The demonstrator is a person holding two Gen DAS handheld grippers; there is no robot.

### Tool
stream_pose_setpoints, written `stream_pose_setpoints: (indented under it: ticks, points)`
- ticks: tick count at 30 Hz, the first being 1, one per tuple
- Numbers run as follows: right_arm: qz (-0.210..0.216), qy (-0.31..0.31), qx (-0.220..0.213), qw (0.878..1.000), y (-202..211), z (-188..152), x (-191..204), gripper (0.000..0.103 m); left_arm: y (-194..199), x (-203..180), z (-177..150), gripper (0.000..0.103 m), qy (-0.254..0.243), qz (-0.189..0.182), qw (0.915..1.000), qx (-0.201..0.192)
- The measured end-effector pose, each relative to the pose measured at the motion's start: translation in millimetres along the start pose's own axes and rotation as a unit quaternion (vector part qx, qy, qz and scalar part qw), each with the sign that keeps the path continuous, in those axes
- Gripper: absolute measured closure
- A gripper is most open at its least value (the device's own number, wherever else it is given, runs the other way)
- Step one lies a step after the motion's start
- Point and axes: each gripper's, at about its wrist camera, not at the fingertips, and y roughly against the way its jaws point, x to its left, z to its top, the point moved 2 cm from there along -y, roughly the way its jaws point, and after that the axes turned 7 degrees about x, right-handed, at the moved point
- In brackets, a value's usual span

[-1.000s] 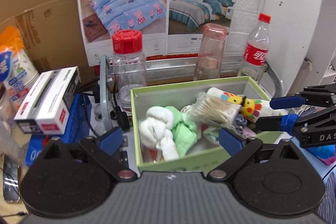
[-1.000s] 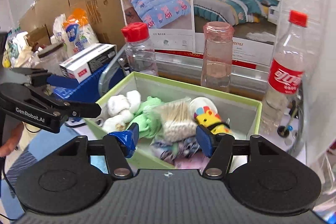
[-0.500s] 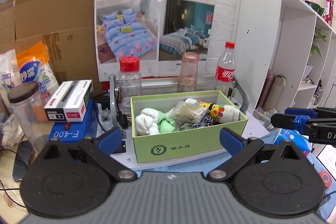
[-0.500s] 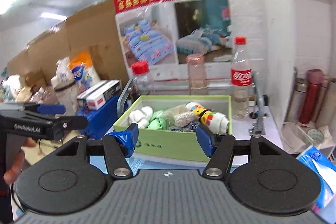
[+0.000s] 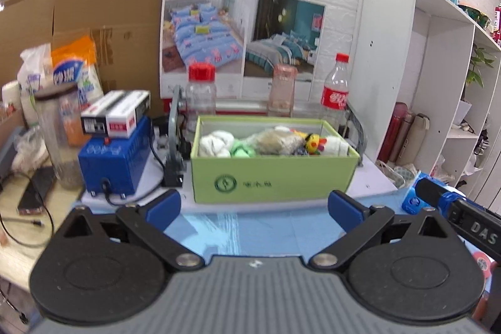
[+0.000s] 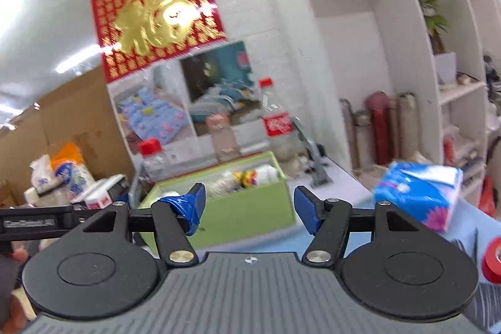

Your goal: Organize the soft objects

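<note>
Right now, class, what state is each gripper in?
Left gripper: open, holding nothing.
Right gripper: open, holding nothing.

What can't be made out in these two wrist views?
- Floor of the green box, left wrist view: hidden by its front wall and the piled soft items.
- Print on the tissue pack, right wrist view: motion-blurred.
- Right tongs, left wrist view: cut off by the right edge.
- Cotton swab bag: contents too small to tell.
</note>
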Motion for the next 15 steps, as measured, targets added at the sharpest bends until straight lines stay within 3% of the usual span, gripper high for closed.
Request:
stream_pose_setpoints:
  ticks: [4, 9, 15]
  points:
    - [-0.034, -0.006, 0.023, 0.999, -2.6, -16.5, -16.6, 0.054, -5.9, -3.8, -27.0, 0.004, 0.008, -0.004, 0.9998, 0.02]
    - [-0.065, -0.004, 0.072, 0.995, -6.9, -35.4, -30.8, 0.054, -9.5, -15.5, -58.0, 0.004, -0.022, 0.009, 0.9992, 0.032]
    - [-0.074, 0.004, 0.093, 0.993, -1.2, -50.8, -35.6, 0.054, -15.2, -24.4, -73.9, 0.004, -0.044, 0.013, 0.998, 0.042]
